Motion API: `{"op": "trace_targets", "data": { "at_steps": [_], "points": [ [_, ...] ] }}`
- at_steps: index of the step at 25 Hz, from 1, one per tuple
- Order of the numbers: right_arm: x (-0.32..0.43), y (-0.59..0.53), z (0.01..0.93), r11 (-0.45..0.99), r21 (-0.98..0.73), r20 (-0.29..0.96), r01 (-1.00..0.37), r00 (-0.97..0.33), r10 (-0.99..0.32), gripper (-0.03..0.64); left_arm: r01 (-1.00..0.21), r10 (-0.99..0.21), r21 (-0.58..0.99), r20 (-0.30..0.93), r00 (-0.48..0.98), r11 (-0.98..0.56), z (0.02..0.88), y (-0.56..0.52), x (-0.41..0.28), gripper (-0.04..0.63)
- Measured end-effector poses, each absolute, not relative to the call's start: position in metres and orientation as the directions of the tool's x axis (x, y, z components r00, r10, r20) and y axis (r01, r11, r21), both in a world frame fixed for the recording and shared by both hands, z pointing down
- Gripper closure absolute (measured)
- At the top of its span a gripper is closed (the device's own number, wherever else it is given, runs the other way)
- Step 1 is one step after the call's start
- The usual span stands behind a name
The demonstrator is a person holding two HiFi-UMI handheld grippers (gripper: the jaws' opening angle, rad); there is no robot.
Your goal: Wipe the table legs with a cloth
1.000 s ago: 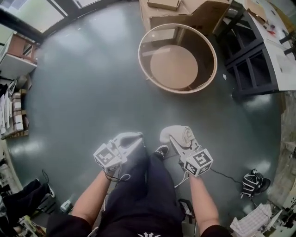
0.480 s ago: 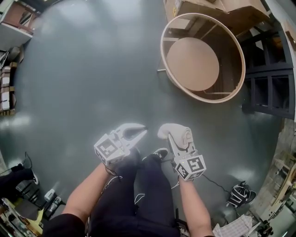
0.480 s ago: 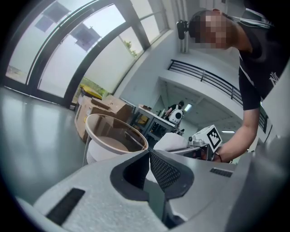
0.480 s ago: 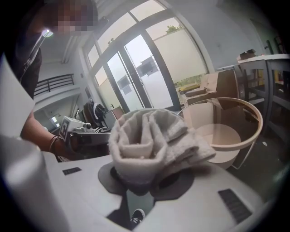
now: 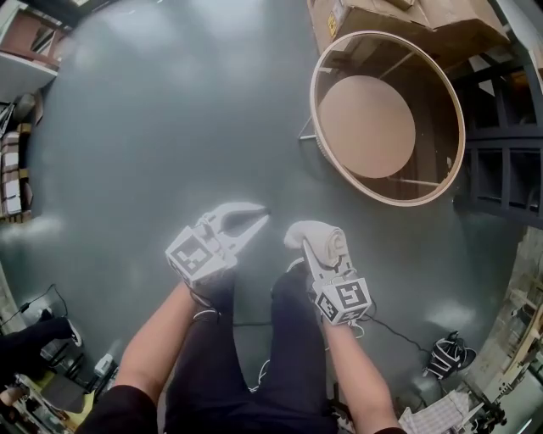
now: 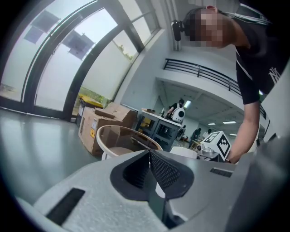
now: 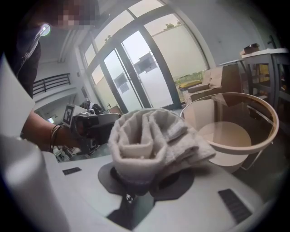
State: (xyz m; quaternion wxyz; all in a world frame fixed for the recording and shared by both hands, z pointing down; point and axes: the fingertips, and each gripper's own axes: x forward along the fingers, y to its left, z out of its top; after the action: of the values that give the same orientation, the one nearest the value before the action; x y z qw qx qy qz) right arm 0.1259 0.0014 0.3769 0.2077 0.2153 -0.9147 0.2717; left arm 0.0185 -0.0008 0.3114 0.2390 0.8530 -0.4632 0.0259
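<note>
A round table (image 5: 323, 78) with a pale wooden rim, a clear top and a round lower shelf stands on the grey floor at the upper right; one thin leg (image 5: 306, 131) shows at its left side. My right gripper (image 5: 316, 246) is shut on a rolled off-white cloth (image 5: 321, 238), low and in front of the table. The cloth (image 7: 149, 140) fills the right gripper (image 7: 144, 177) view, with the table (image 7: 235, 131) behind it. My left gripper (image 5: 257, 220) is beside it, shut and holding nothing; its pads meet in the left gripper (image 6: 149, 156) view, table (image 6: 124, 138) ahead.
Cardboard boxes (image 5: 382, 21) stand behind the table, and black shelving (image 5: 509, 161) lies to its right. The person's dark-trousered legs (image 5: 254, 356) are below the grippers. A black object with a cable (image 5: 447, 356) lies on the floor at lower right. Shelves (image 5: 21, 51) line the left edge.
The view has shifted so the table now sits further right and slightly larger. Both grippers keep their poses, the cloth still held in the right one.
</note>
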Motion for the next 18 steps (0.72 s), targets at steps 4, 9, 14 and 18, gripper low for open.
{"op": "trace_targets", "data": {
  "at_steps": [4, 9, 14, 18],
  "points": [
    [0.086, -0.015, 0.398, 0.68, -0.39, 0.549, -0.622, -0.749, -0.371, 0.529, -0.763, -0.736, 0.365, 0.244, 0.631, -0.533, 0.33, -0.017, -0.035, 0.588],
    [0.042, -0.052, 0.41, 0.561, -0.362, 0.534, -0.744, -0.659, -0.53, 0.529, -0.66, -0.61, 0.377, 0.26, 0.749, -0.649, 0.355, -0.045, -0.075, 0.588],
    [-0.012, -0.059, 0.415, 0.547, -0.369, 0.464, -0.752, -0.659, -0.593, 0.529, -0.62, -0.545, 0.345, 0.295, 0.784, -0.705, 0.364, -0.053, -0.125, 0.588],
    [-0.013, -0.058, 0.438, 0.604, -0.329, 0.419, -0.726, -0.686, -0.595, 0.529, -0.584, -0.501, 0.288, 0.316, 0.806, -0.759, 0.385, -0.071, -0.117, 0.588]
  ]
}}
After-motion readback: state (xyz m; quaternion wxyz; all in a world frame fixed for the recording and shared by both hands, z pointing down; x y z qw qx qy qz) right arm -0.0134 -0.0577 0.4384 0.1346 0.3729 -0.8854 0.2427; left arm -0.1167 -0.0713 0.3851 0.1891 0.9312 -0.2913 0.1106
